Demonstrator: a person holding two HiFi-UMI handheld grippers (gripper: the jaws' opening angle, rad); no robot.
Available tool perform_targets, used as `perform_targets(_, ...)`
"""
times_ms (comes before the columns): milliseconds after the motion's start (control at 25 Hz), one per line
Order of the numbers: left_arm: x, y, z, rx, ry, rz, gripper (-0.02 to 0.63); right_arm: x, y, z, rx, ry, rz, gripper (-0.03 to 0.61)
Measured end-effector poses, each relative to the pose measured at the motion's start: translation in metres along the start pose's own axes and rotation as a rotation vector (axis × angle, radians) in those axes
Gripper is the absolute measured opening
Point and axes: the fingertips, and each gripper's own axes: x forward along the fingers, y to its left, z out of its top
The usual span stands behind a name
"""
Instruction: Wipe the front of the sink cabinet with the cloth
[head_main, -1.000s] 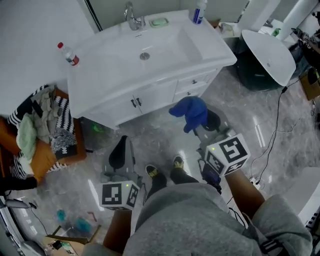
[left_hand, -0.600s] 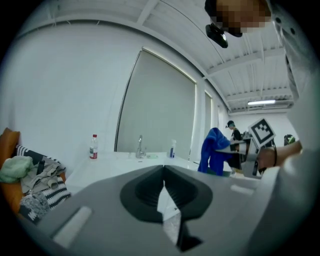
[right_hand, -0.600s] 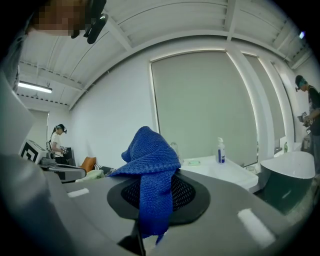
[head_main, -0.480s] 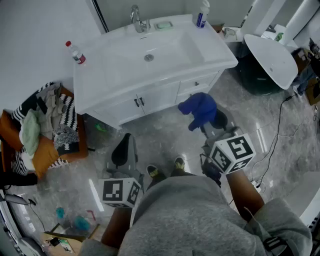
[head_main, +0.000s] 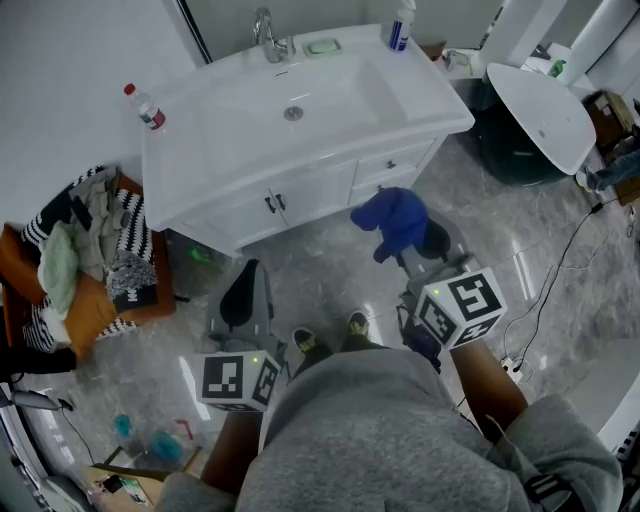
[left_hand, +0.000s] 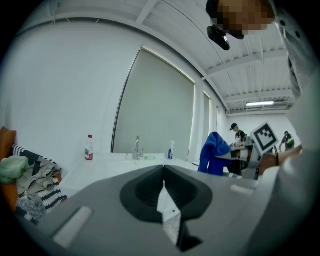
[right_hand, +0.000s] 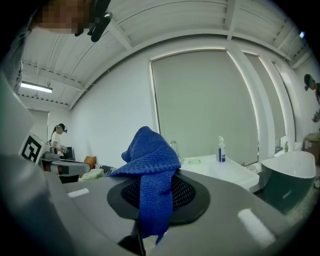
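- Sink cabinet (head_main: 310, 192): white, front facing the person.
- Left hand-held gripper (head_main: 245, 272): jaws pressed together, over the floor (head_main: 330, 280), apart from the cabinet.
- Right hand-held gripper (head_main: 410, 255): pinching the blue cloth (head_main: 393, 218), near the cabinet's right-hand drawers (head_main: 385, 172); contact unclear.

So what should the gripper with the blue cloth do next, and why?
Probably push the right gripper forward until the cloth presses on the cabinet front. Its jaws are shut on the cloth, which seems to hang above the floor just short of the white drawers, so wiping can't start yet.
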Motion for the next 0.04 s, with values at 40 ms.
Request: perform_targets(40,0.0029,-0.0004,0.0011,-0.001,0.001,0.000,0.011,0.0014,-0.0027,0.0004,0.002,0.002,-0.001,0.080)
